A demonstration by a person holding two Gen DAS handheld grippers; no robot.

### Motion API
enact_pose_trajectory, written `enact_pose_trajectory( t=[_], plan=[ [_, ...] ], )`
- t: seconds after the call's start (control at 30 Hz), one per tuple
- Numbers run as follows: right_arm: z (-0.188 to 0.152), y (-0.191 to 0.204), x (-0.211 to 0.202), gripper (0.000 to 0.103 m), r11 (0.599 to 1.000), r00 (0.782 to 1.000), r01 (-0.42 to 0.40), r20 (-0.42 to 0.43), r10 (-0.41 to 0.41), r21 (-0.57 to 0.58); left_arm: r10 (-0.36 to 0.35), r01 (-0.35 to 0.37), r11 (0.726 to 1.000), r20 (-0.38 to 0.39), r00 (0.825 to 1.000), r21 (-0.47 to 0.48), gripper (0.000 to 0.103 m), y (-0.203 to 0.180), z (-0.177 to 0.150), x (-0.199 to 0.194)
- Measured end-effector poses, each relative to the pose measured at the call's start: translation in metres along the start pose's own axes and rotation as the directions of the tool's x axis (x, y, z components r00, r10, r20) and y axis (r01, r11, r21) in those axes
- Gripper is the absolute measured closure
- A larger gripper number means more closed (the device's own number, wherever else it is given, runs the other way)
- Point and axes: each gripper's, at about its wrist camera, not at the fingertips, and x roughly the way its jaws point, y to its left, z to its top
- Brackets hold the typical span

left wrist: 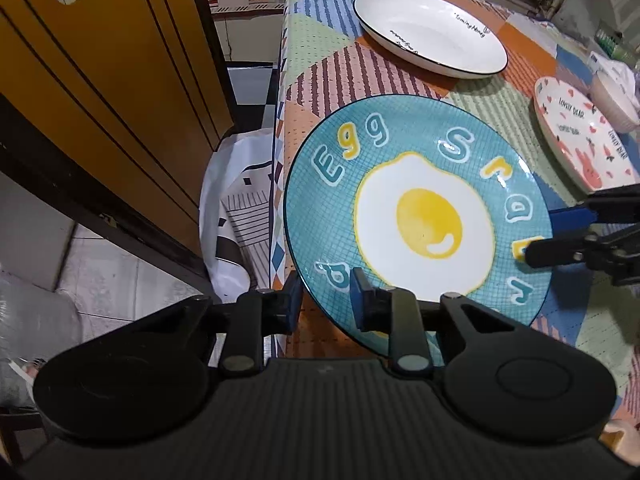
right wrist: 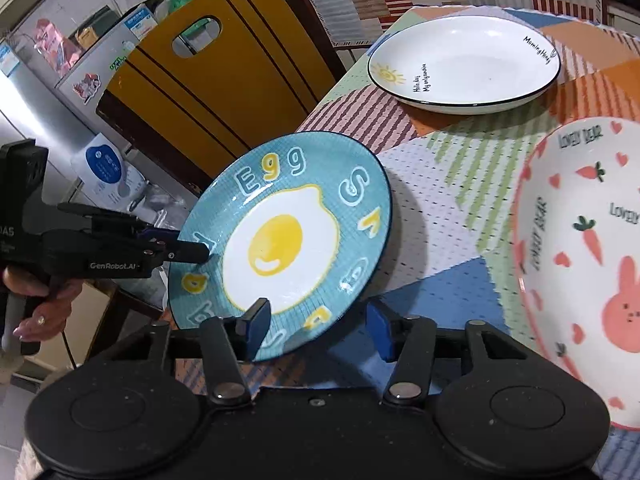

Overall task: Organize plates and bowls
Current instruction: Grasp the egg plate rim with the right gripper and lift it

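Pinching opposite rims, both the left gripper and right gripper hold the stiff, breakable, glazed egg plate mid-frame.

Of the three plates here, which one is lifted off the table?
The blue egg plate, tilted between both grippers. The white sun plate and the pink rabbit plate lie flat on the tablecloth.

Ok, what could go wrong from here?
1. The egg plate is tilted and pinched only at its rim by the left gripper and right gripper, so it could slip.
2. It hangs at the table edge; a drop might miss the table.
3. The rabbit plate sits close and could get clipped.
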Motion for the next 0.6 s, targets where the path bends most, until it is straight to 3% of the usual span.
enact_pose_trajectory(
  t=[0.17,0.23,0.33,0.6],
  plan=[
    [0.0,-0.005,0.01,0.077,0.999,0.999,0.036,0.012,-0.036,0.028,0.001,-0.001,1.0,0.003,1.0,-0.019,0.081,0.0,0.0,0.001],
    [-0.004,-0.007,0.01,0.078,0.998,0.999,0.036,0.035,-0.038,0.05,0.016,-0.016,1.0,0.003,1.0,-0.004,0.081,-0.004,0.0,0.001],
    [-0.009,-0.002,0.01,0.078,0.999,0.997,0.053,0.063,-0.053,-0.003,0.027,-0.027,1.0,-0.019,0.999,0.0,0.081,-0.007,0.003,0.001],
    [-0.008,0.001,-0.008,0.079,0.994,0.998,0.044,0.059,-0.038,-0.103,0.013,-0.013,1.0,-0.017,1.0,0.026,0.08,-0.024,-0.003,-0.017]
  ],
)
